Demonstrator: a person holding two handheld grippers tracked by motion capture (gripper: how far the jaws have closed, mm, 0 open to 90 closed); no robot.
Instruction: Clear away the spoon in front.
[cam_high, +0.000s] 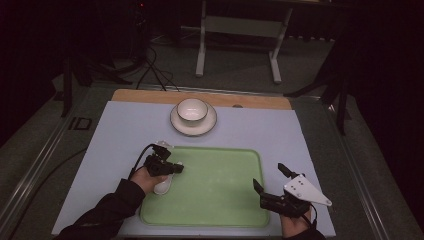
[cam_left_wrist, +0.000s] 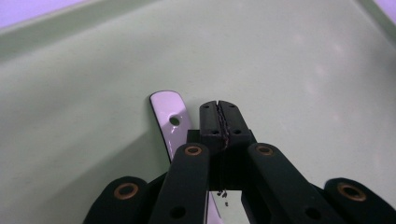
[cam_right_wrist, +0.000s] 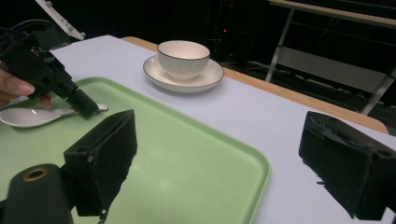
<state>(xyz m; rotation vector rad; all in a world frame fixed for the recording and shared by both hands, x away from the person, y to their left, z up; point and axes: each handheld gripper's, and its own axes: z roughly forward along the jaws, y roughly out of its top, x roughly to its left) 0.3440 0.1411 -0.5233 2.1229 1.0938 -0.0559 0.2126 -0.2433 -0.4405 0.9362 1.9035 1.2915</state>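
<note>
Spoon (cam_left_wrist: 170, 116) on tray (cam_high: 220, 190): left gripper (cam_left_wrist: 218, 114) closed empty beside handle—reopen, straddle handle, pinch squarely; right gripper (cam_right_wrist: 219, 158) wide, idle.

Dim overhead light falls on the bench (cam_high: 125, 130); the room beyond the tongs is black. Glare glints on the spoon (cam_left_wrist: 170, 119) beside the left tongs (cam_left_wrist: 218, 116), whose near arms blur.

The high view looked forward and down over the table (cam_high: 125, 130). Both gripper views sat low and close above the green tray (cam_high: 220, 200), which all views shared.
</note>
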